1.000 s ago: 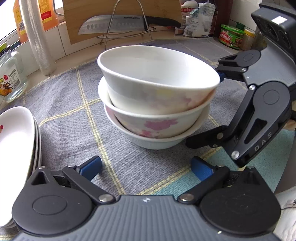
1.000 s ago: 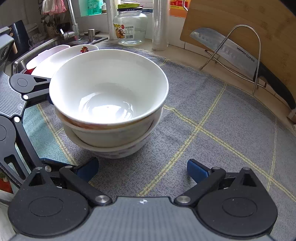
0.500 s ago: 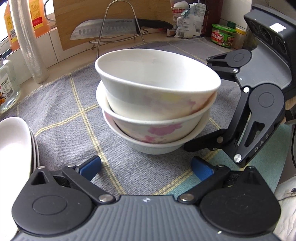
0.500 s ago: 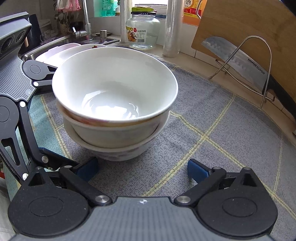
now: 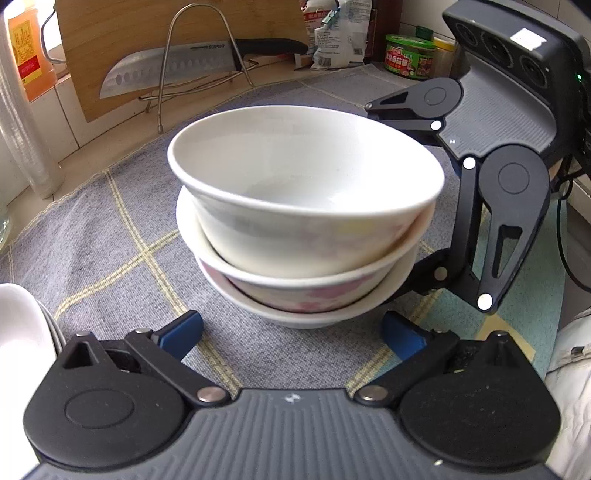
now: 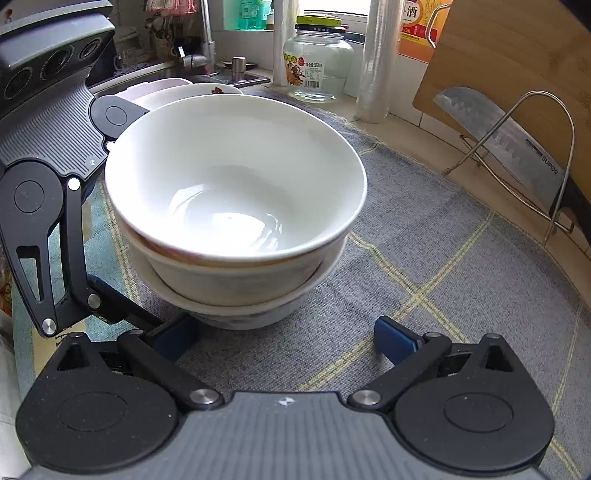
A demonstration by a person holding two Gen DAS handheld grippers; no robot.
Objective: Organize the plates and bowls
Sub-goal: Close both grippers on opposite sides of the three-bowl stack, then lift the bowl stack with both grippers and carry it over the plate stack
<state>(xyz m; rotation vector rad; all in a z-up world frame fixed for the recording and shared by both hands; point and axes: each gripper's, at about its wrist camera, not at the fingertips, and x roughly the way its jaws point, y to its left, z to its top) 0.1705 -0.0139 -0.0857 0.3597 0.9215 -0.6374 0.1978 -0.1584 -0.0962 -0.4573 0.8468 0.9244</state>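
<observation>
Middle of both frames: three white bowls (image 5: 303, 218) stacked one inside the other, on a gray mat (image 5: 110, 236) with yellow lines. Top bowl (image 6: 236, 184) tipped a little, empty and shiny inside. Pink flowers on the lower bowls.

Bottom of the left wrist frame: left gripper (image 5: 291, 332) spread wide, blue fingertips (image 5: 181, 328) low on the mat, just in front of the bowls, holding nothing. Same gripper seen from the right wrist frame at far left (image 6: 55, 206), close beside the stack.

Bottom of the right wrist frame: right gripper (image 6: 284, 339) also spread wide, holding nothing, one blue tip right by the foot of the bottom bowl. Cannot tell if touching. Seen again at right of the left wrist frame (image 5: 491, 206), just beside the bowls.

Lower left edge of the left wrist frame: white plates (image 5: 18, 332) in a pile. Upper left of the right wrist frame: same plates (image 6: 177, 90) behind the bowls.

Upper part: big knife (image 5: 173, 70) on a wire rack (image 5: 207, 55), against a wooden board (image 5: 155, 22). Glass jar (image 6: 317, 66) up top in the right wrist frame.
</observation>
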